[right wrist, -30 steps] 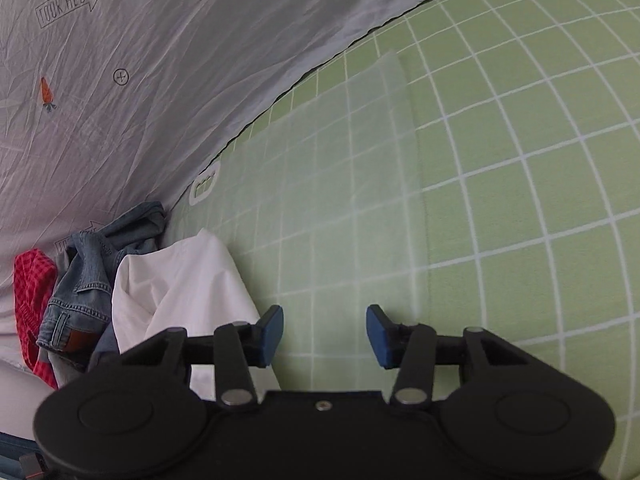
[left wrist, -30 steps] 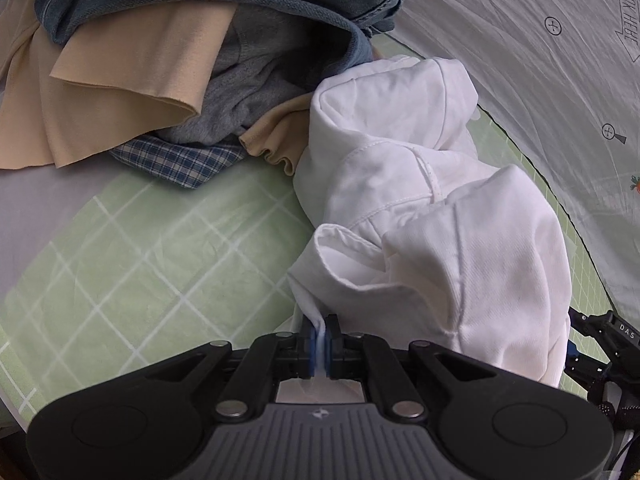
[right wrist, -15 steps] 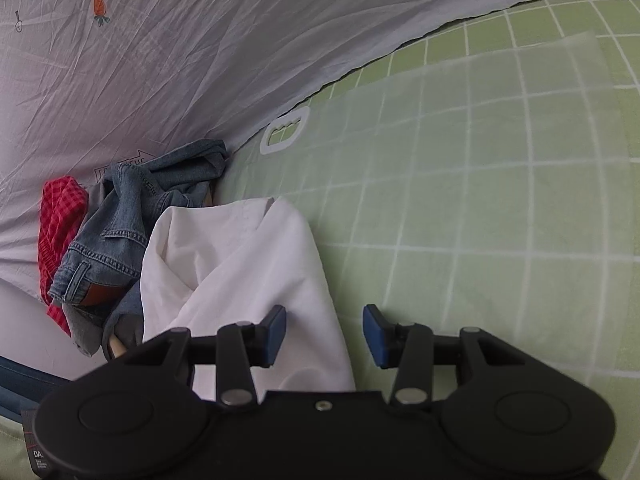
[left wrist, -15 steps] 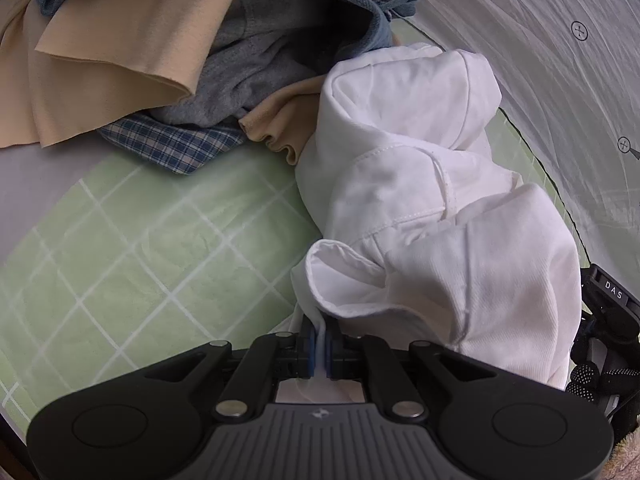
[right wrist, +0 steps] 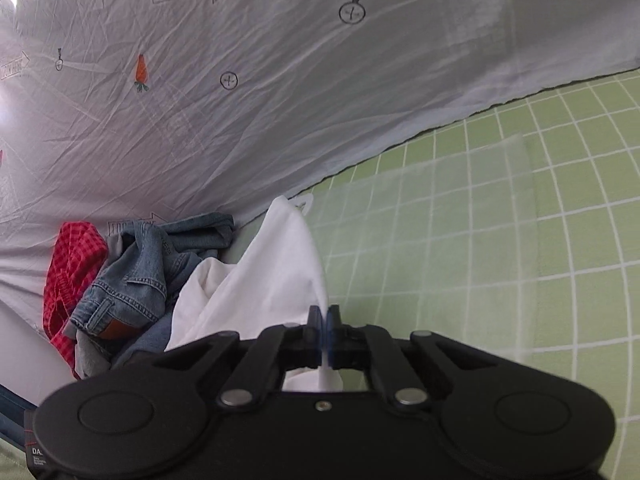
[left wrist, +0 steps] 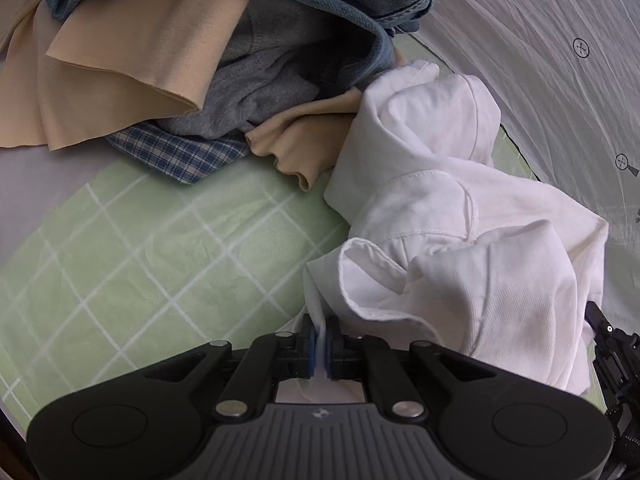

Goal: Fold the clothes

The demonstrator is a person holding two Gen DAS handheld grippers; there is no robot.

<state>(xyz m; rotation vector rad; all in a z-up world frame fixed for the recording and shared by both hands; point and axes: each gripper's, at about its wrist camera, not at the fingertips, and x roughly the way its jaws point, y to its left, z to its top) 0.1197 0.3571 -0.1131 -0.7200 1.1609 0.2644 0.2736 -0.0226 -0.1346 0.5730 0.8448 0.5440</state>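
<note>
A crumpled white garment (left wrist: pixel 460 240) lies on the green checked mat (left wrist: pixel 140 264) in the left wrist view. My left gripper (left wrist: pixel 320 346) is shut on its near hem, with a strip of white cloth pinched between the blue pads. The right wrist view shows the same white garment (right wrist: pixel 272 280) rising in a peak. My right gripper (right wrist: pixel 323 330) is shut on its right edge, white fabric trailing below the pads. The other gripper's black body (left wrist: pixel 616 364) shows at the right edge of the left wrist view.
A heap of clothes lies behind the garment: beige cloth (left wrist: pixel 132 64), grey knit (left wrist: pixel 260 92), blue plaid (left wrist: pixel 180 152), denim (right wrist: pixel 140 276) and red checked fabric (right wrist: pixel 72 264). A grey printed sheet (right wrist: pixel 280 80) hangs along the mat's edge (right wrist: pixel 500 272).
My right gripper swung toward the white garment, closed its jaws on the edge and lifted it. My left gripper kept its grip on the hem with little movement.
</note>
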